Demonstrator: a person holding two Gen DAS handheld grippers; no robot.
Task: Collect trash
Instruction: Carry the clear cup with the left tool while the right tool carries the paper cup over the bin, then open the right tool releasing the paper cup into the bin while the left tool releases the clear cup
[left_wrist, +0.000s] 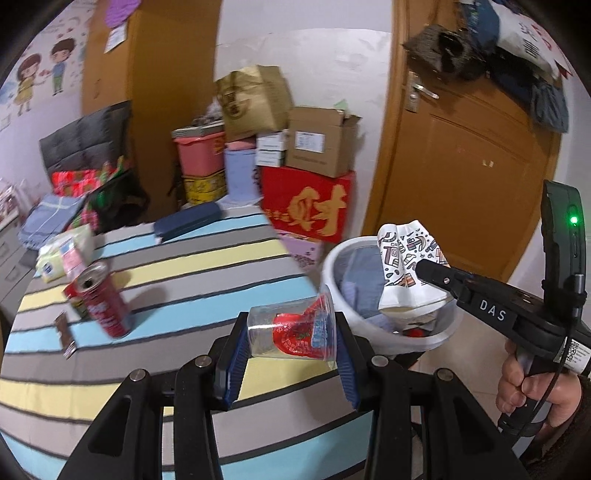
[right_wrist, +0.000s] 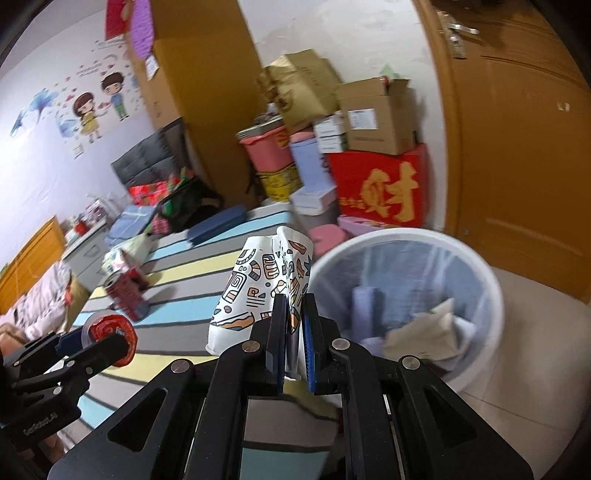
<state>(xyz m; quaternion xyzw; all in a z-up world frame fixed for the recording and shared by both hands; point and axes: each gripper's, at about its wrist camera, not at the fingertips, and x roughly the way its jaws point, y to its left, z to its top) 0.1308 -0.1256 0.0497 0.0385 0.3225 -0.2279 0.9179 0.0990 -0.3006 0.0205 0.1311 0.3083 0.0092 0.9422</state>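
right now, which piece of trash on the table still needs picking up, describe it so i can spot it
On the striped table, look toward its far left side, by the pale tissue packs. The red drink can stands there tilted, its opened silver top showing. It is the only metal cylinder there, and neither gripper holds it.

Even, fairly bright indoor light is filling both fisheye views, casting soft shadows. Walls and door frames are bending strongly toward dark rounded corners. Motion blur is smearing the stacked boxes (right_wrist: 373, 147) and the red can (left_wrist: 105, 301).
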